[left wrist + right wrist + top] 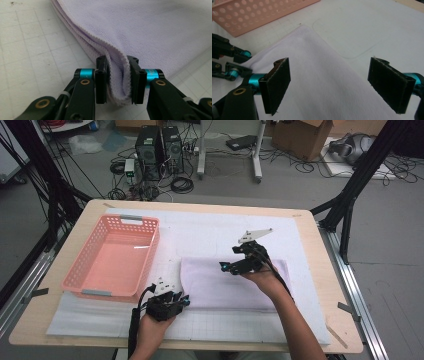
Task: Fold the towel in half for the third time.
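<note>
A: Start nearest the person. What is the left gripper (167, 301) doing?

B: It sits at the near left corner of the folded towel (235, 280). In the left gripper view its jaws are narrow, and the towel's (150, 32) stacked edges are bunched up between the two pads (101, 80). The cloth bulges out at the tips, pinched from both sides, so the left gripper (117, 82) has hold of that corner.

A: And the towel itself?

B: Pale lilac, folded into a long rectangle, flat on the white gridded mat (215, 230) in the middle of the table (320, 270). Its left end is just beside the near right corner of the pink basket (114, 257).

A: Next one out?

B: The right gripper (240, 260) is above the towel, over its middle towards the far edge, held in the hand (265, 277) that reaches in from the lower right. In the right gripper view the jaws stand wide apart with nothing between the pads (278, 85); the towel's (324, 82) surface lies under the right gripper (334, 86), clear of it.

A: Do the two come near each other?

B: They are well apart, with a stretch of towel between them. The right gripper view catches the left gripper (230, 62) at the towel's corner, with the basket (254, 13) beyond it.

A: Farthest?

B: The basket sits on the left of the mat, long side running away from the person.
</note>
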### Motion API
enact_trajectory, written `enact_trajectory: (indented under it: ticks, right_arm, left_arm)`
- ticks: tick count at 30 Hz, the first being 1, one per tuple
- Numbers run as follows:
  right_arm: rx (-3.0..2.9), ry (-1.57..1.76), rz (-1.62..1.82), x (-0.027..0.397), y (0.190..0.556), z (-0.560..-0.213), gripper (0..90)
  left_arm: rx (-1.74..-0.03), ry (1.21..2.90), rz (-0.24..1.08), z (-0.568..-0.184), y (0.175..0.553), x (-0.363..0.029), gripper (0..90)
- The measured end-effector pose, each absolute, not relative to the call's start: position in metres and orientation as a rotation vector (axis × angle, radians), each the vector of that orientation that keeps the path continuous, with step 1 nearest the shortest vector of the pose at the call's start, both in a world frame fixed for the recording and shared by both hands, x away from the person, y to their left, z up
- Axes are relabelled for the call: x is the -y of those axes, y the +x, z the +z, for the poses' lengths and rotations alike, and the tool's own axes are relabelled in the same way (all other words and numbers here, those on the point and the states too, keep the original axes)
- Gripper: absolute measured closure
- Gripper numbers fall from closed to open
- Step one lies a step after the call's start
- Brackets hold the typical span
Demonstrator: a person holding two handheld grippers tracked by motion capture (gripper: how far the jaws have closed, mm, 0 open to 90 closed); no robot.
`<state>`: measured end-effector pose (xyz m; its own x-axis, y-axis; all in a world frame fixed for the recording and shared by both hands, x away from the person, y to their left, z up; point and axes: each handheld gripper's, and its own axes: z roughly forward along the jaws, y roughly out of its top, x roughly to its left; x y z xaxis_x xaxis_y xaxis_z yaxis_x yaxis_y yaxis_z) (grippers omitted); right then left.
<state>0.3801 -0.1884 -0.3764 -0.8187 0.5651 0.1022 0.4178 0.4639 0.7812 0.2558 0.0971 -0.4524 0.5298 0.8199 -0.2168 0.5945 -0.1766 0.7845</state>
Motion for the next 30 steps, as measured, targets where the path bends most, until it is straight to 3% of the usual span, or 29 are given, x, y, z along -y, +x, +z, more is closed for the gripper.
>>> enact_trajectory:
  ticks: [4,7,14,26,30]
  right_arm:
    - [-2.582,0.802,1.267,0.161,0.393,-0.38,17.5]
    - [-2.612,0.776,1.282,0.143,0.401,-0.386,22.4]
    - [-2.682,0.765,1.213,0.11,0.417,-0.404,24.8]
    - [-2.783,0.693,1.105,0.071,0.429,-0.436,39.8]
    - [-2.809,0.612,1.056,0.066,0.43,-0.433,51.4]
  left_arm:
    - [-1.18,1.858,0.27,-0.453,0.258,-0.098,77.9]
    - [-1.196,1.843,0.236,-0.453,0.26,-0.101,78.7]
    - [-1.195,1.832,0.224,-0.454,0.261,-0.102,79.2]
    - [-1.208,1.821,0.192,-0.454,0.262,-0.105,79.9]
    - [-1.211,1.822,0.186,-0.454,0.262,-0.105,80.6]
